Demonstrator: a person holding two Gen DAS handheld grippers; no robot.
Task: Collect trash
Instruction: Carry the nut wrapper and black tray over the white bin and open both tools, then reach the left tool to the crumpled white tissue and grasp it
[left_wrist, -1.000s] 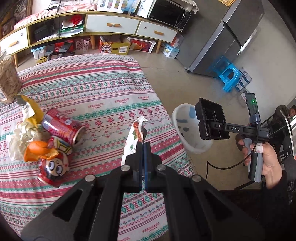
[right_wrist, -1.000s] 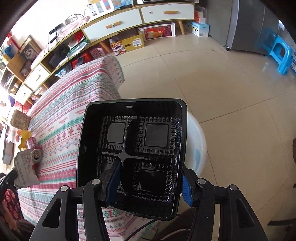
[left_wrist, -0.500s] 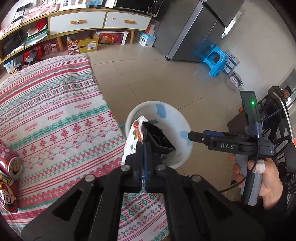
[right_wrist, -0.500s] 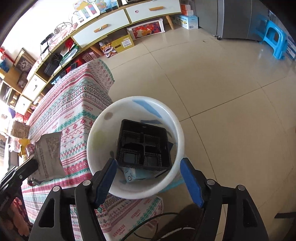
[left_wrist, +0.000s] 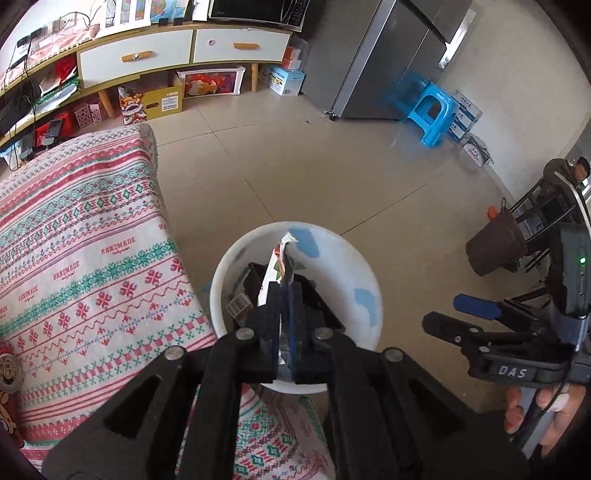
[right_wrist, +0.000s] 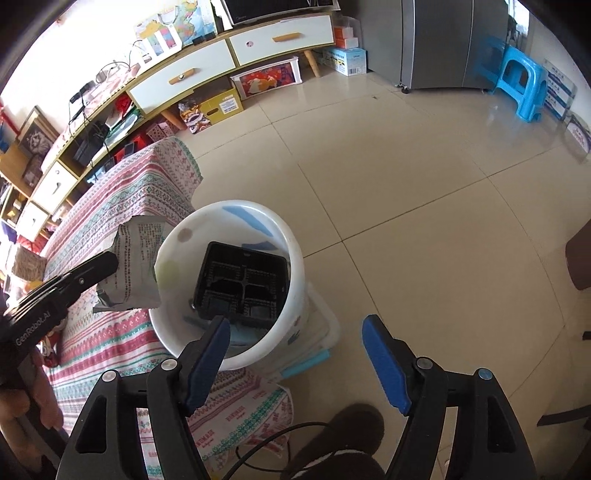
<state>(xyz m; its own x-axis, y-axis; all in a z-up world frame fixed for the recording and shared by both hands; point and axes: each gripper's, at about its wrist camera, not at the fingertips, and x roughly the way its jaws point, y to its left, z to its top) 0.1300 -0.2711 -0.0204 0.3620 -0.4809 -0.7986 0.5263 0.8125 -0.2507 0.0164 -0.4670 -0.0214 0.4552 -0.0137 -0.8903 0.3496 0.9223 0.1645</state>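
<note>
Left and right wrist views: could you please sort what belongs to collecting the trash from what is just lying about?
Job in hand:
- wrapper, pinched in the left hand-held gripper
- white bucket
- black tray inside it
- open right hand-held gripper

Lying about:
- blue stool
- fridge
- cabinet
- patterned tablecloth

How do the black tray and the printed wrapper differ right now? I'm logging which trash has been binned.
The black tray lies loose inside the white bucket, tilted; the printed wrapper is pinched in the shut left gripper at the bucket's rim, not dropped. The tray is rigid, with moulded compartments; the wrapper is thin and crumpled. The right gripper is open and holds nothing. Both are trash.
</note>
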